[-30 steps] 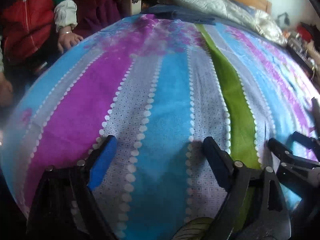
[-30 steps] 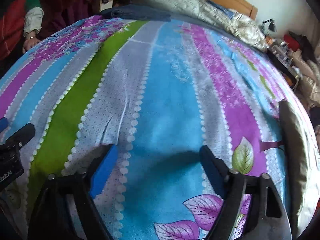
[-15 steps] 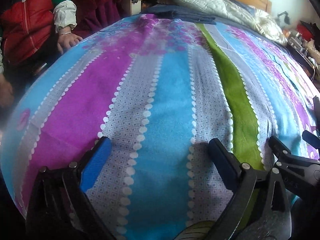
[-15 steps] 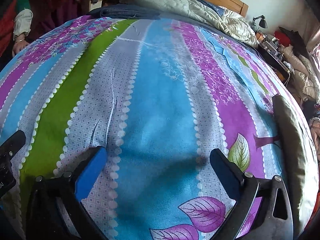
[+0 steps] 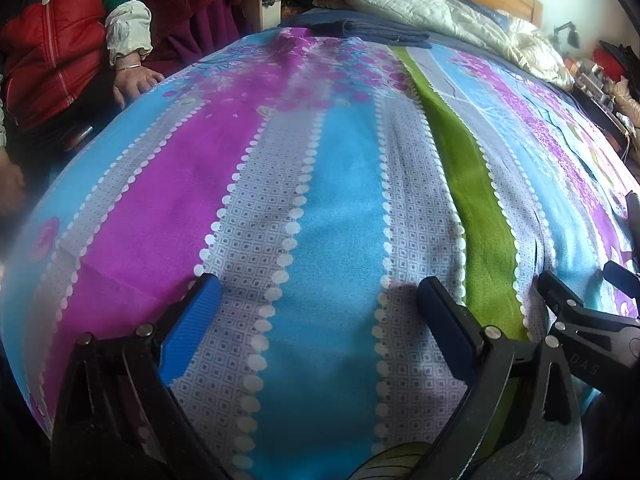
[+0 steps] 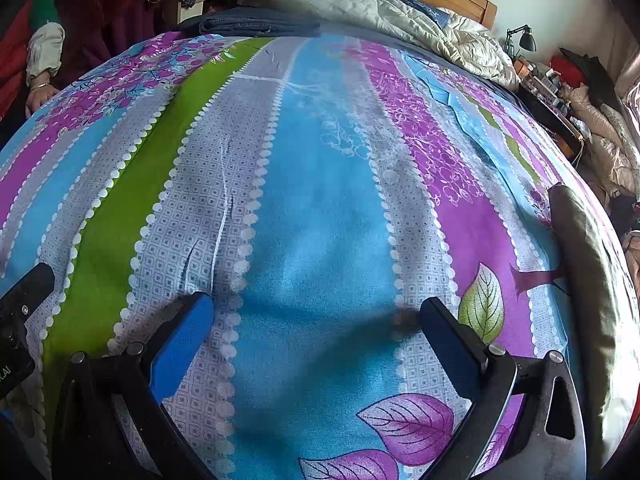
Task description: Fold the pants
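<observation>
Item: two hand-held grippers hovering over a striped bedspread [image 5: 328, 208], pants not yet taken up.

Left gripper [image 5: 320, 304] and right gripper [image 6: 316, 312]: jaws of both spread wide, nothing held; only bedspread is seen between them. Folded blue pants [image 6: 256, 24], judged denim, are laid at the far end of the bed, just before the white quilt [image 6: 360, 4], long axis running across the bed. They lie well ahead of both jaws, slightly right of centre in the left view [image 5: 368, 32] and slightly left in the right view, so neither gripper is judged clearly nearer. A bystander's hand [image 5: 134, 82] is rested on the bed's left edge.
</observation>
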A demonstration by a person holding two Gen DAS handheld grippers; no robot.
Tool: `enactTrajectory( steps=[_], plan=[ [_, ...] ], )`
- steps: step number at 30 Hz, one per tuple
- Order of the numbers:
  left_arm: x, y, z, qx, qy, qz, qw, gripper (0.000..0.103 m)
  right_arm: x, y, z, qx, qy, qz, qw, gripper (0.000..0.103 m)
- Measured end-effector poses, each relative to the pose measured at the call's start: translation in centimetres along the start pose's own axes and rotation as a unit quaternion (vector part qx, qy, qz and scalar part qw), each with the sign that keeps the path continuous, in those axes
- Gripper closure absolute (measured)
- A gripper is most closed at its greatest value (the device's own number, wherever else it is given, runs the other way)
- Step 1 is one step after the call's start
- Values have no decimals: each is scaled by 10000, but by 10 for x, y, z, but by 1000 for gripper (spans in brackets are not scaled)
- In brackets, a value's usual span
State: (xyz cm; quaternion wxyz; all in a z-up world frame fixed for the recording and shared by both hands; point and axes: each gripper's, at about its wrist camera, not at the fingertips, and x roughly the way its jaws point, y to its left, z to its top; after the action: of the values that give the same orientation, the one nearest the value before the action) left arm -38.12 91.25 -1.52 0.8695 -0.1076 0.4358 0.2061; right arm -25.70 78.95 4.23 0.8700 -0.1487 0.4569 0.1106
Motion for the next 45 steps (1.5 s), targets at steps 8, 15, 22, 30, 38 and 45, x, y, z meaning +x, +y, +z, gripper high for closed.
enactTrajectory(
  steps=[8,15,22,30,38,45],
  plan=[
    [0,-1,0,36,37,-5,10000,2,2,-3,1,50,43,80,9999,0],
    [0,-1,-1,42,48,0,10000,2,4,-4,1,88,79,137,9998,0],
    [-1,-4,-1,95,105,64,9999,0,7,-11,3,213,230,384,9988,0],
    [-3,-12,6,215,371,238,9988,0,-20,-31,4,-239,-120,894,9956,2],
    [-67,-92,7,322,-494,-135,9982,0,-144,-134,-10,-532,-1648,1455,9741,2],
    [-208,-212,27,372,-2104,-233,9766,0,-233,-301,-49,-31,-2199,1294,9669,0]
  ],
)
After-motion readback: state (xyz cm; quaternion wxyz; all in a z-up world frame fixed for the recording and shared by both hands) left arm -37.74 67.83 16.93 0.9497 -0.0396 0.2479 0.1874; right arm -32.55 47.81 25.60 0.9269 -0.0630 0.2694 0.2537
